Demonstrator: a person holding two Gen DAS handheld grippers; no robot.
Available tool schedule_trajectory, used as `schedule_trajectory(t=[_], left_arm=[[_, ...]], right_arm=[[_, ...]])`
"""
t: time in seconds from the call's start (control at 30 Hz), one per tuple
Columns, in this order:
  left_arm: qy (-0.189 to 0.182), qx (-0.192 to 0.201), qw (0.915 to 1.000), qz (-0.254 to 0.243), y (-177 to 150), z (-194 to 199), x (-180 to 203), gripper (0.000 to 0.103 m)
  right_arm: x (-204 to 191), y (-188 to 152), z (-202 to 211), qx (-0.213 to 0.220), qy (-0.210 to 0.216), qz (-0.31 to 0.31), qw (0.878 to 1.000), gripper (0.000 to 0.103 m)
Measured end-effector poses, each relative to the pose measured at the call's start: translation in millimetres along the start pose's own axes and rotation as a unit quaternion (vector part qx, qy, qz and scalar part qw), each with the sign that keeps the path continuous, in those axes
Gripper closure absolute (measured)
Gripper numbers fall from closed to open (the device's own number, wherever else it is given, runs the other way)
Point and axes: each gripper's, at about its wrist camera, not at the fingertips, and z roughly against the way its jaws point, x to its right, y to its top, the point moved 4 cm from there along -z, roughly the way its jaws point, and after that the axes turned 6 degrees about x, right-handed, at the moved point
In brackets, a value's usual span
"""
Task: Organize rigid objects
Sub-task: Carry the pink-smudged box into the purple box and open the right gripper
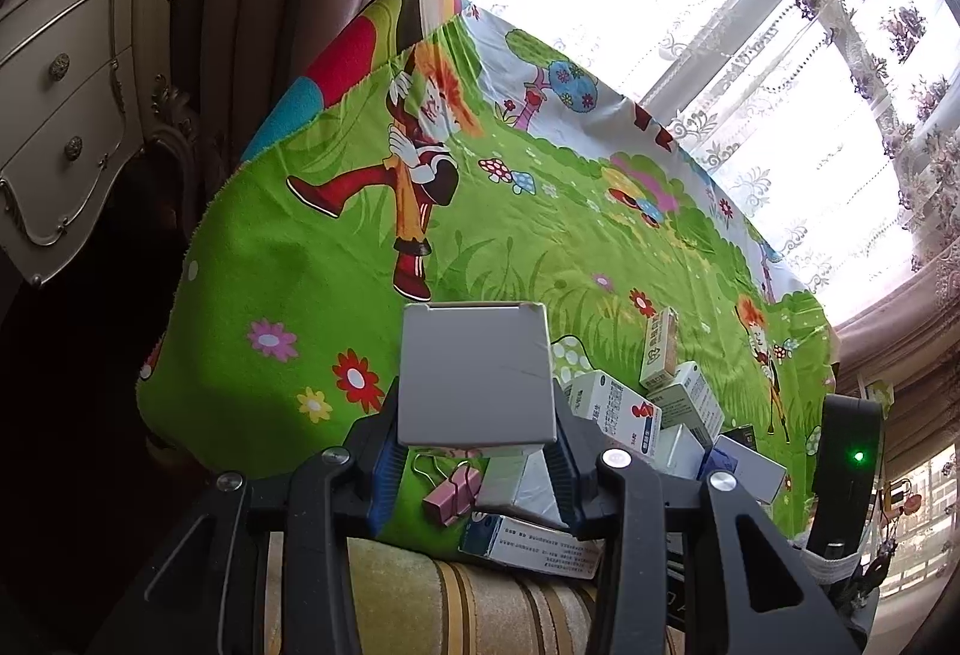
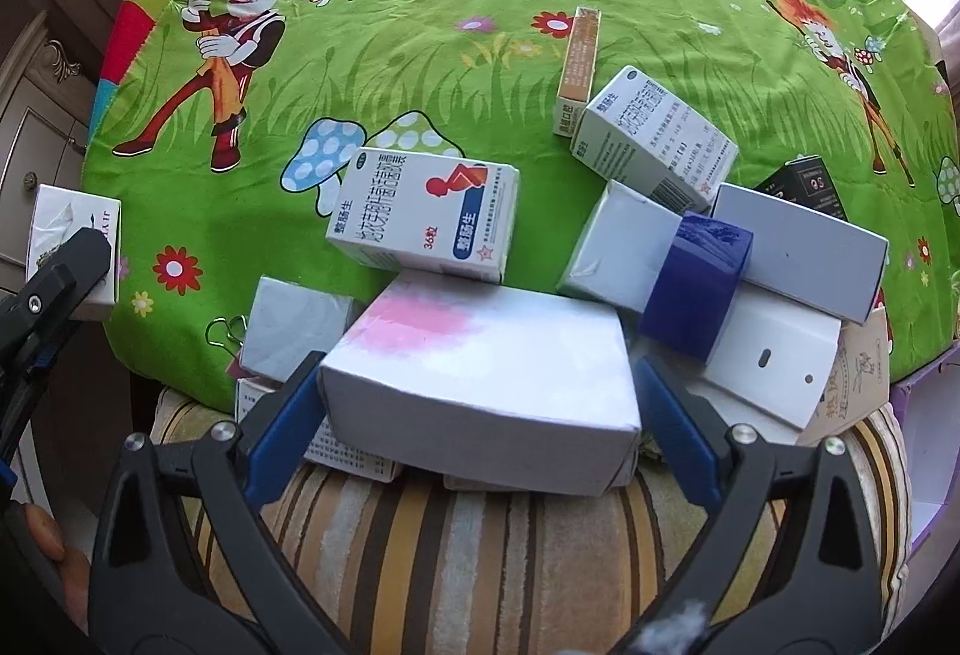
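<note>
A: Since the right claw (image 2: pixel 477 415) straddles the large white box (image 2: pixel 480 379) at 6 o'clock in the right wrist view, what is its state?

B: Spread. The blue pads flank both ends of the box; the left one sits at its corner and the right one stands just clear. No firm grip is visible yet. The box lies on the near edge of the tabletop (image 2: pixel 420 72), on top of other cartons.

A: And the left claw (image 1: pixel 477 451)?

B: Pinching a grey-white box (image 1: pixel 477 376), held above the cloth at 6 o'clock in the left wrist view. A pink binder clip (image 1: pixel 453 493) lies beneath it.

A: Further out?

B: Past the large white box, at 12 o'clock, a red-and-blue printed carton (image 2: pixel 426 217) touches its far side. At 2 o'clock a dark blue box (image 2: pixel 696 289) rests across white cartons. Beyond, an orange carton (image 2: pixel 579 60) lies beside another printed box.

A: Step in hand?

B: Judged: picking from the pile, one box already lifted, the second about to be gripped.

A: Next move?

B: Close the right claw squarely on the ends, then lift straight so neighbouring cartons are not dragged.
</note>
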Motion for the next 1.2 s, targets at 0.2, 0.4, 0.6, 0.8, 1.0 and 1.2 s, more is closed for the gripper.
schedule_trajectory(t=[0.2, 0.4, 0.6, 0.8, 1.0, 1.2], left_arm=[[-0.003, 0.009, 0.9999, -0.014, -3.5, 7.2, 9.6, 0.061], [-0.01, 0.016, 0.9993, -0.034, -8.1, 15.7, 27.5, 0.061], [-0.034, 0.019, 0.9975, -0.06, -20.1, 26.5, 55.7, 0.061], [-0.056, 0.005, 0.9934, -0.1, -41.1, 28.7, 94.3, 0.061], [-0.089, -0.025, 0.9851, -0.145, -72.8, 28.7, 139.6, 0.061], [-0.135, -0.067, 0.9676, -0.203, -118.2, 28.5, 196.5, 0.061]], right_arm=[[7.4, 0.1, 26.0, 0.054, 0.01, 0.011, 0.998, 0.008], [23.1, -1.4, 65.1, 0.108, 0.022, 0.023, 0.994, 0.008], [55.7, -15.5, 97.6, 0.152, 0.034, 0.015, 0.988, 0.008], [103.1, -35.1, 116.7, 0.171, 0.029, -0.014, 0.985, 0.008], [160.3, -62.4, 130.2, 0.184, -0.001, -0.054, 0.981, 0.008], [219.1, -94.3, 145.4, 0.192, -0.057, -0.088, 0.976, 0.008]])
